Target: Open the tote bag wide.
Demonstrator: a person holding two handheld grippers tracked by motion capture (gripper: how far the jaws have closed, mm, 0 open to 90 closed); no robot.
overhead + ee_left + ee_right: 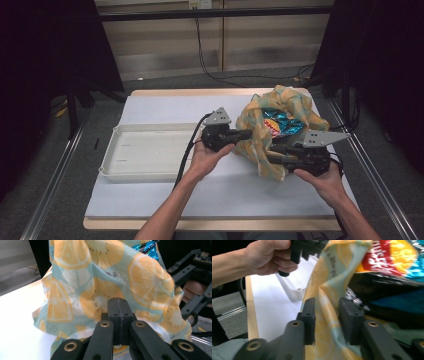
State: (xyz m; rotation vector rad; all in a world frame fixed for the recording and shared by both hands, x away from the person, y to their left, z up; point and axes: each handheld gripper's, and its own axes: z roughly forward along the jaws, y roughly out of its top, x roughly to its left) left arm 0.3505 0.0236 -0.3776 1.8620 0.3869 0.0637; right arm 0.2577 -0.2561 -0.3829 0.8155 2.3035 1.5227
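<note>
I see a grey floor (60, 200) around my table (150, 102); pale wall panels (165, 45) fill the upper middle, dark curtains (45, 50) either side

tray: white, shallow tray (145, 152), lying on the table's left half
table: white-topped table (165, 107) with wooden edge
cables: black cables (220, 75) on floor behind

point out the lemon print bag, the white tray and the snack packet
Yellow and teal lemon-print fabric bag (100, 285), left gripper view, on its printed side.
White rectangular plastic tray (145, 152), high view, on its bare floor.
Shiny blue snack packet (280, 124), high view, on its front.
</note>
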